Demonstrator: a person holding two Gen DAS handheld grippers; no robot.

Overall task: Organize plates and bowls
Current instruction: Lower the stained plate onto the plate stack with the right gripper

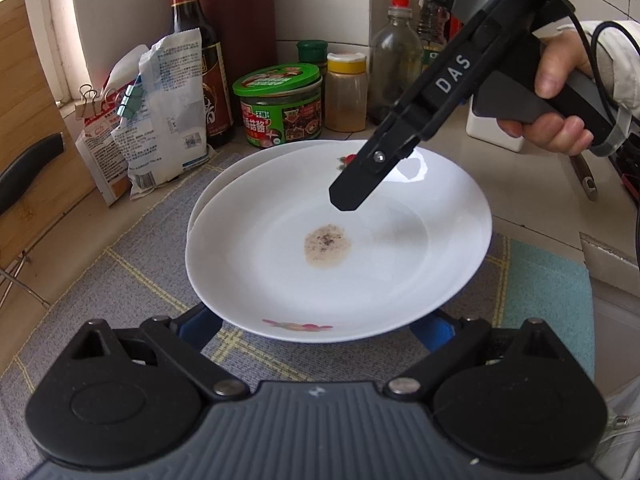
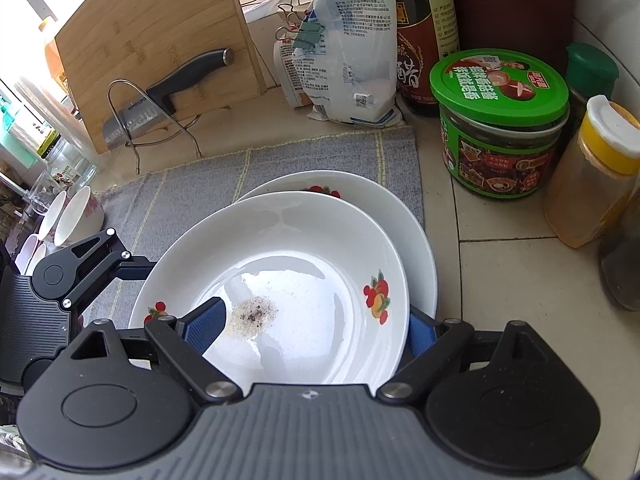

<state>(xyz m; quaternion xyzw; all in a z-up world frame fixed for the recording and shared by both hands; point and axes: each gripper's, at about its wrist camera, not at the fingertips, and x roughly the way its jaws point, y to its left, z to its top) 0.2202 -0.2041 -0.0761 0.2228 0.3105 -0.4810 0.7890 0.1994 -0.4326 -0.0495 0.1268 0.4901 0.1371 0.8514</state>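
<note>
Two white plates are sitting stacked on the grey mat (image 2: 320, 156), the top plate (image 1: 340, 240) resting off-centre on the bottom plate (image 2: 416, 232), so that the far rim of the lower one is showing beyond it. The stacking of these two therefore appears done, though the alignment is loose. The top plate is carrying a patch of speckled residue (image 1: 328, 246) at its centre. The left gripper (image 1: 320, 330) is standing with its jaws spread wide on either side of the near rim of the top plate; its blue pads are lying under or just beside the rim, and whether they are touching it cannot be told. The right gripper (image 2: 316, 330) is reaching over the same plate with its jaws likewise parted, one blue finger (image 2: 206, 328) hanging above the plate's bowl and the other sitting outside the rim; neither is pressing on the plate, so nothing is being grasped. In the right wrist view, several small bowls (image 2: 76, 216) are standing on edge at the far left, well apart from the plates. As a judgement, the task is partway along: the plates are gathered, while squaring the stack and dealing with the bowls are remaining.
</note>
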